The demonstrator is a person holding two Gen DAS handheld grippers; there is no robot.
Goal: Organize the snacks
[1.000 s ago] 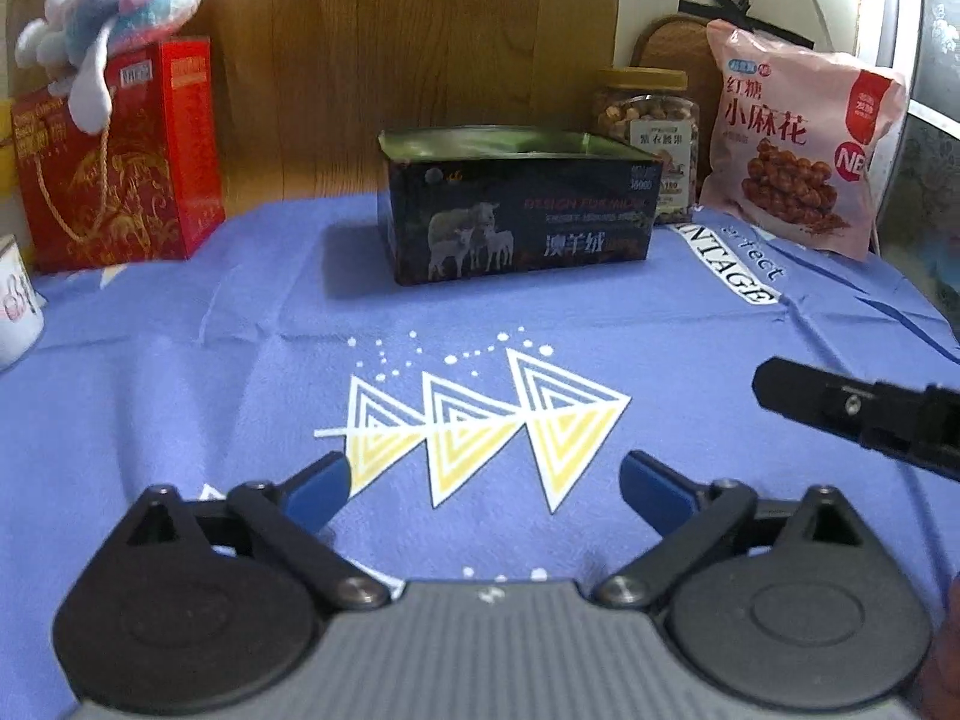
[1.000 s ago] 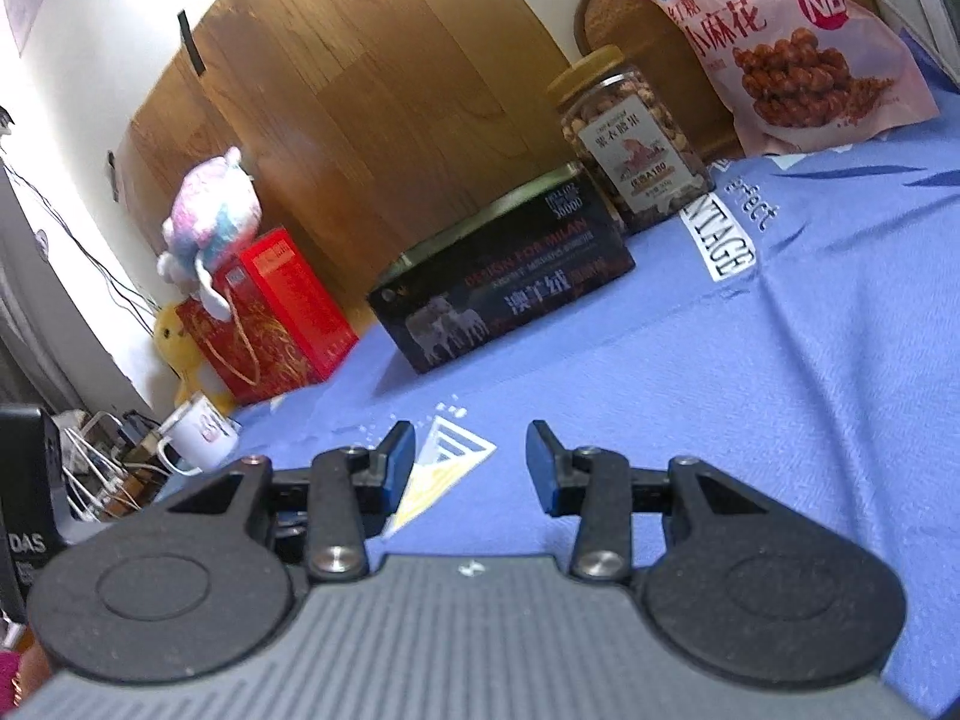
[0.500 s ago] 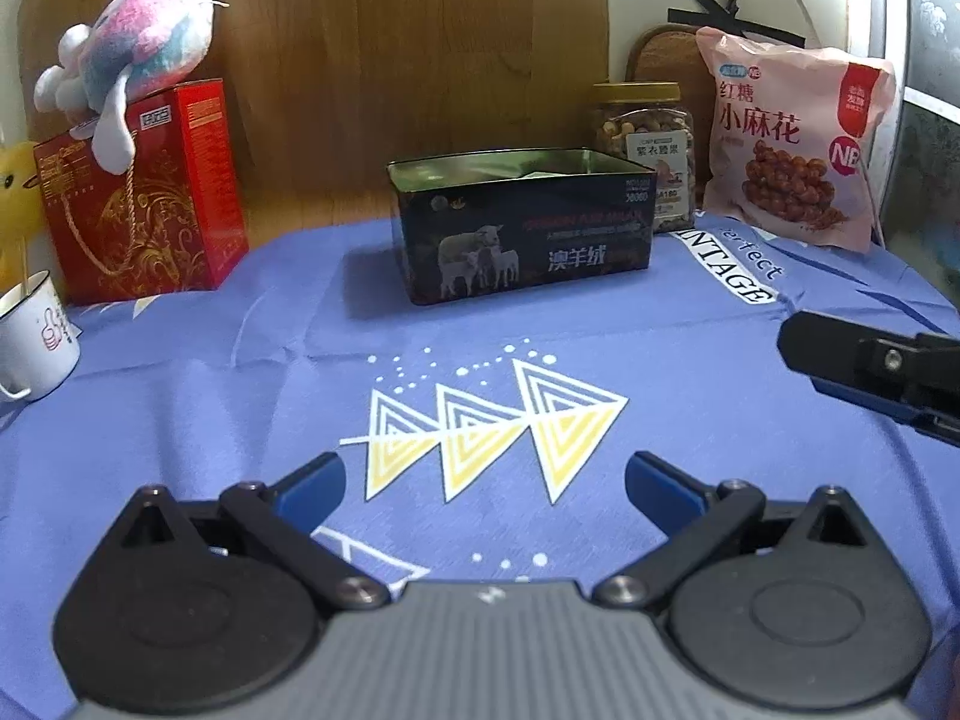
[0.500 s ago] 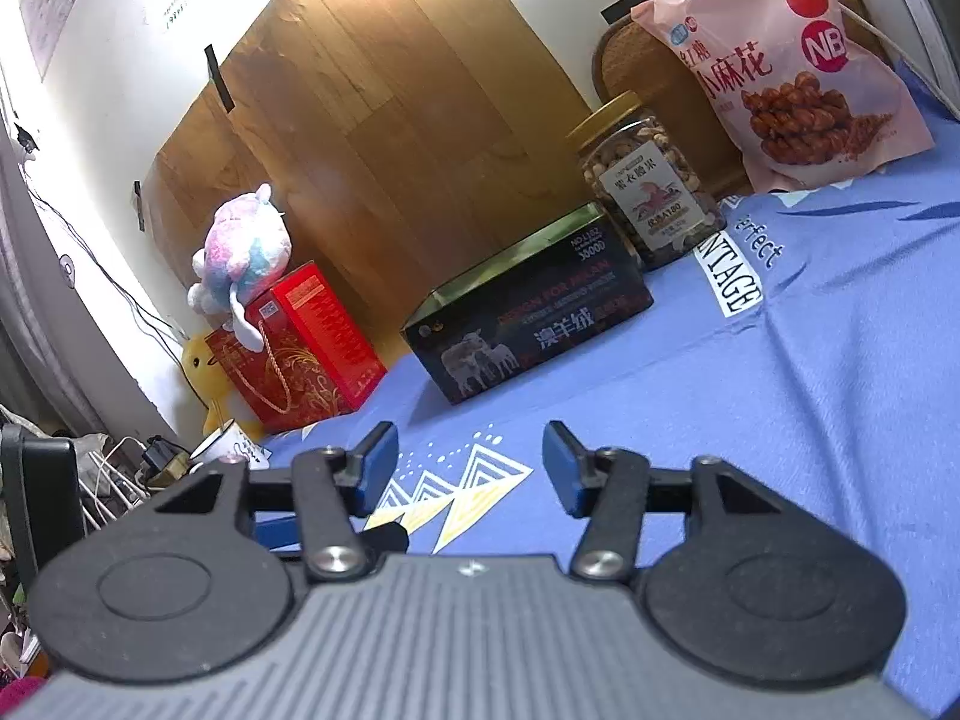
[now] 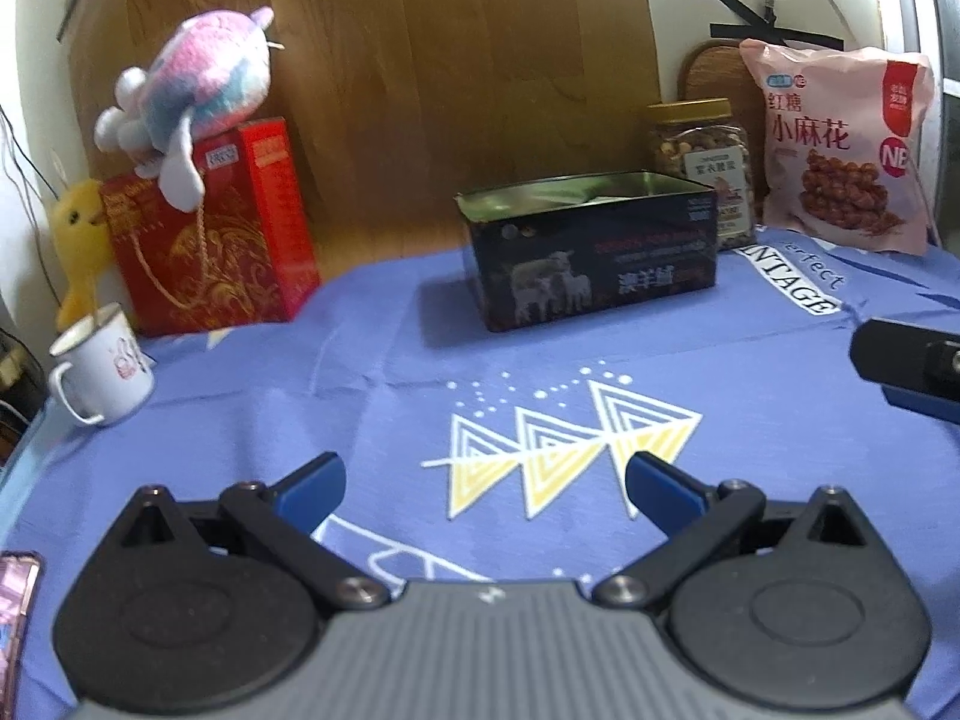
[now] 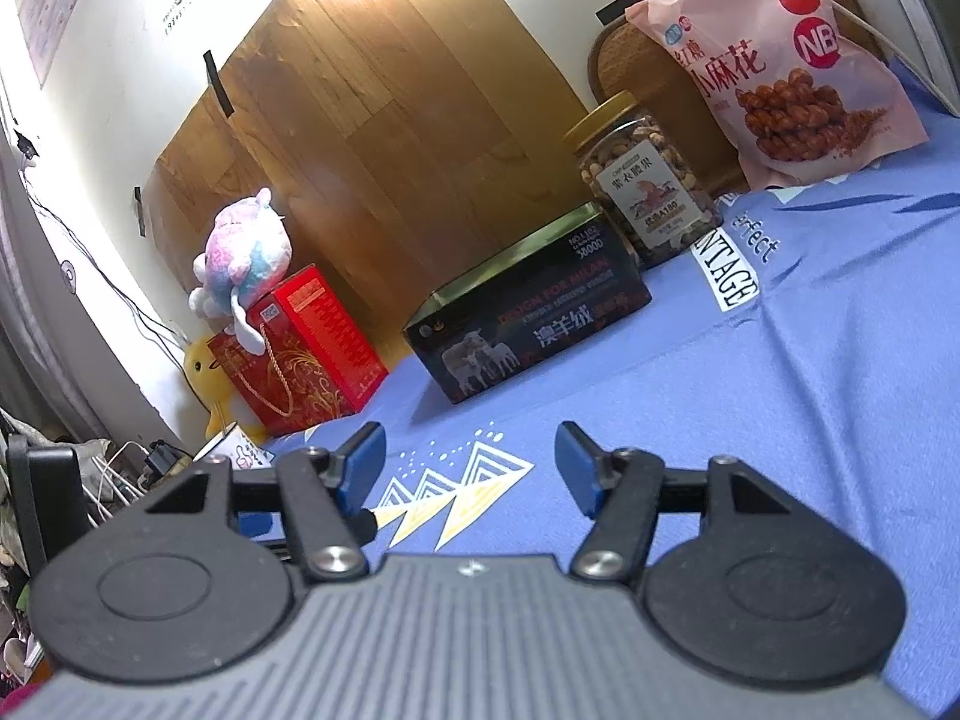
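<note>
An open black tin box (image 5: 591, 252) (image 6: 528, 312) with sheep on its side stands at the back of the blue cloth. Right of it are a clear jar of nuts (image 5: 702, 165) (image 6: 648, 186) with a yellow lid and a pink snack bag (image 5: 837, 144) (image 6: 774, 66) leaning on the wall. My left gripper (image 5: 483, 489) hangs open over the cloth's triangle print, nothing between its fingers. My right gripper (image 6: 471, 468) is also over the cloth, its jaws opening, with nothing between them. One of its fingers (image 5: 906, 363) shows at the right edge of the left wrist view.
A red gift box (image 5: 216, 234) (image 6: 300, 348) with a plush toy (image 5: 192, 90) (image 6: 243, 252) on top stands at the back left. A white mug (image 5: 99, 372) and a yellow plush (image 5: 81, 240) sit by the cloth's left edge. A wooden panel (image 5: 450, 60) backs the table.
The left gripper has tilted upward, so the tin box, mug and wall sit lower in its view. The right gripper's jaws have spread wider apart.
</note>
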